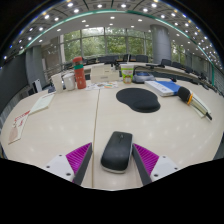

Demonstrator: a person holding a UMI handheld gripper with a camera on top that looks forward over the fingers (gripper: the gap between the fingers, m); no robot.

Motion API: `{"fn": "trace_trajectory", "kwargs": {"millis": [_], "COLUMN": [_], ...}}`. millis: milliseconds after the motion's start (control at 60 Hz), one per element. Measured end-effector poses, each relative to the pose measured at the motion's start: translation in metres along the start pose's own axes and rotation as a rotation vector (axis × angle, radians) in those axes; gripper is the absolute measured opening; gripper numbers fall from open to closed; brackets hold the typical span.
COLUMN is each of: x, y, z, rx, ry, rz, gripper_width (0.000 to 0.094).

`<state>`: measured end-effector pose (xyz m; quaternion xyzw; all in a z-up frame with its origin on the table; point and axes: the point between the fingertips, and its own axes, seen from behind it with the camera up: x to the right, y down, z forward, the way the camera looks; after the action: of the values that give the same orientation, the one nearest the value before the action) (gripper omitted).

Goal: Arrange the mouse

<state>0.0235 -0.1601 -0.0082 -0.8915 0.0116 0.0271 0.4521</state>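
Mouse (117,151): dark grey, flat on the pale table (70,125), sitting between the fingers with a gap on each side. Gripper (113,160) spread, not pinching; purple pads (79,156) flank the mouse left and right. Black oval mouse pad (137,98) lies well beyond the mouse, slightly to the right. Farther back: orange bottle (79,74) at left, blue book (165,87) at right. Papers (41,102) along the left side of the table.

Dark grey mouse (117,151) flat on the pale table.
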Motion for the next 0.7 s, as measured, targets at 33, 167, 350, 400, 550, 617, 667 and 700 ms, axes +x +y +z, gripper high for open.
{"fn": "trace_trajectory", "kwargs": {"millis": [33,167,350,400,550,617,667,700], "x": [-0.001,0.010,0.008,0.007,0.006,0.001,0.003,0.002], "y": [-0.002,-0.005,-0.005,-0.006,-0.026,-0.059,-0.093,-0.118], "z": [0.004,0.015,0.016,0.017,0.012,0.006,0.003,0.003], "rx": [-0.004,-0.019,-0.047,-0.051,-0.044,-0.012,0.032,0.060], "ry": [0.008,0.075,0.052,0.034,0.027,0.002,0.000,-0.016], "rz": [-0.008,-0.040,-0.065,-0.082,-0.143,-0.123,-0.112,-0.111], "gripper_width": [0.0779,0.0492,0.0386,0.0354,0.0322,0.0322,0.0321,0.0322]}}
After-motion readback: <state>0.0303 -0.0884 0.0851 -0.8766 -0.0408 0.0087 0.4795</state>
